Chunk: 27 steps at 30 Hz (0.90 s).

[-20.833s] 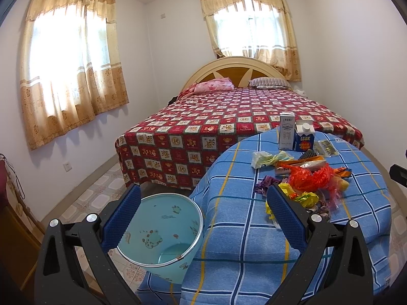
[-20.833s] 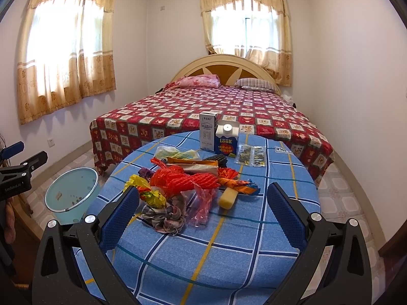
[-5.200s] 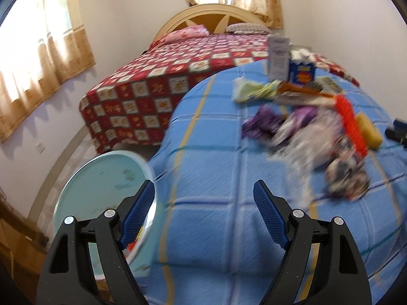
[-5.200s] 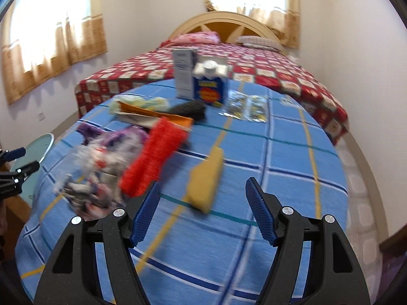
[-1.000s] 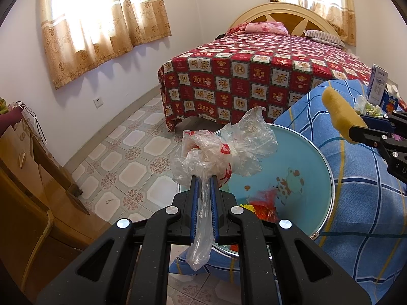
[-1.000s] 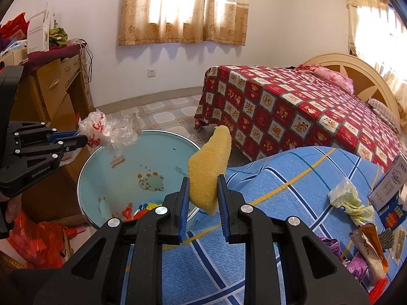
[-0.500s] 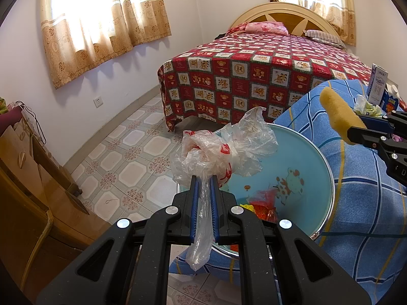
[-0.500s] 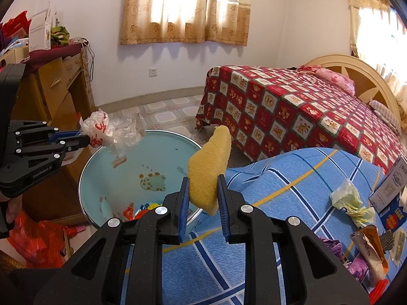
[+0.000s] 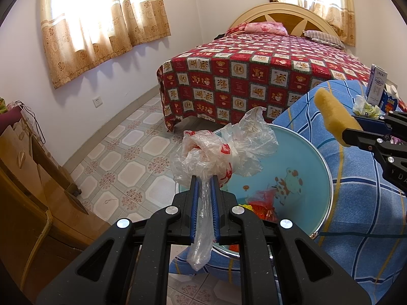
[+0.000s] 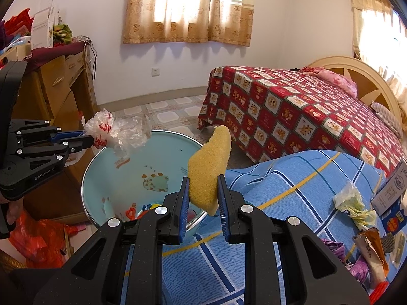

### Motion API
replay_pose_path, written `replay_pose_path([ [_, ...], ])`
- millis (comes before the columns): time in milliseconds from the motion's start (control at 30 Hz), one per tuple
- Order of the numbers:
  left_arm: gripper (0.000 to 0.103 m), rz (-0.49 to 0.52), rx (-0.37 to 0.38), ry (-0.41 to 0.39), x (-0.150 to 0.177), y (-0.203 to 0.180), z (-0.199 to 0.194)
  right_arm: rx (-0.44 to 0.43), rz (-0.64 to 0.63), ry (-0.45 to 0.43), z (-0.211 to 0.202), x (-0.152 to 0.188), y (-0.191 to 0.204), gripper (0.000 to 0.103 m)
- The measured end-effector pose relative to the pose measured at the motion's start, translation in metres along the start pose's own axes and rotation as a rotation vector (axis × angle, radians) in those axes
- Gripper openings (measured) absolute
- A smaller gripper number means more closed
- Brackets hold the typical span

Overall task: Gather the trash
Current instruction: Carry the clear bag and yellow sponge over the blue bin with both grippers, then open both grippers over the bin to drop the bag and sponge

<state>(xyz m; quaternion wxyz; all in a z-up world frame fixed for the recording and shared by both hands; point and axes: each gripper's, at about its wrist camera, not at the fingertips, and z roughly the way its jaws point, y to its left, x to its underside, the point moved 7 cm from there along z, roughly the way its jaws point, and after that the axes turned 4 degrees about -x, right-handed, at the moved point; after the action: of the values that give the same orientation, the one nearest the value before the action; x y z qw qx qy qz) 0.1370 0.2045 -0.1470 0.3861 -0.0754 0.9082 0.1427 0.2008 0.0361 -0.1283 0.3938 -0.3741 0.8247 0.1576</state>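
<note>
My left gripper (image 9: 203,180) is clamped tight on a crumpled clear plastic bag (image 9: 223,150) with red print; the bulk of the bag puffs out past the fingertips and a twisted tail hangs down behind the pads. It hovers over the near rim of the light blue trash bin (image 9: 300,152), which stands on the tiled floor against the edge of the table with the blue checked cloth (image 9: 361,203). Red and yellow scraps (image 9: 259,206) already lie at the bottom of the bin.

My right gripper (image 10: 203,185) pinches a yellow sponge (image 10: 209,167) by its lower end, so the sponge sticks up and forward over the bin's table-side rim. More litter waits on the cloth toward its far edge: a pale green wrapper (image 10: 353,203), an orange-edged packet (image 10: 371,249), purple foil (image 10: 333,246) and a blue carton (image 10: 393,218). Beyond the table stands a bed with a red patterned cover (image 9: 254,76).
</note>
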Motion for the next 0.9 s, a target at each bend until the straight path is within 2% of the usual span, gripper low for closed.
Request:
replay_pose_path([
  [400,0.012,-0.003,0.003,-0.001,-0.001,-0.002,0.0,-0.016,-0.019,-0.003,0.001,-0.004,0.008,0.022],
  [467,0.021,-0.007,0.003,-0.001,-0.001,-0.003,-0.001,-0.027,-0.024,-0.009,0.001,-0.005,0.01,0.025],
  [533,0.046,-0.015,-0.002,-0.01,-0.003,-0.005,-0.002,-0.03,-0.035,-0.026,-0.001,-0.007,0.012,0.044],
  [633,0.055,-0.017,-0.002,-0.018,-0.006,-0.01,-0.004,-0.019,-0.034,-0.05,-0.004,-0.007,0.013,0.053],
  [667,0.056,-0.016,-0.003,-0.018,-0.006,-0.012,-0.004,-0.012,-0.034,-0.05,-0.004,-0.006,0.012,0.055],
  [800,0.072,-0.023,-0.015,-0.021,-0.008,-0.012,-0.004,0.0,-0.029,-0.048,-0.004,-0.005,0.009,0.062],
  [900,0.076,-0.025,-0.02,-0.022,-0.008,-0.013,-0.004,0.01,-0.022,-0.051,-0.005,-0.004,0.007,0.067],
])
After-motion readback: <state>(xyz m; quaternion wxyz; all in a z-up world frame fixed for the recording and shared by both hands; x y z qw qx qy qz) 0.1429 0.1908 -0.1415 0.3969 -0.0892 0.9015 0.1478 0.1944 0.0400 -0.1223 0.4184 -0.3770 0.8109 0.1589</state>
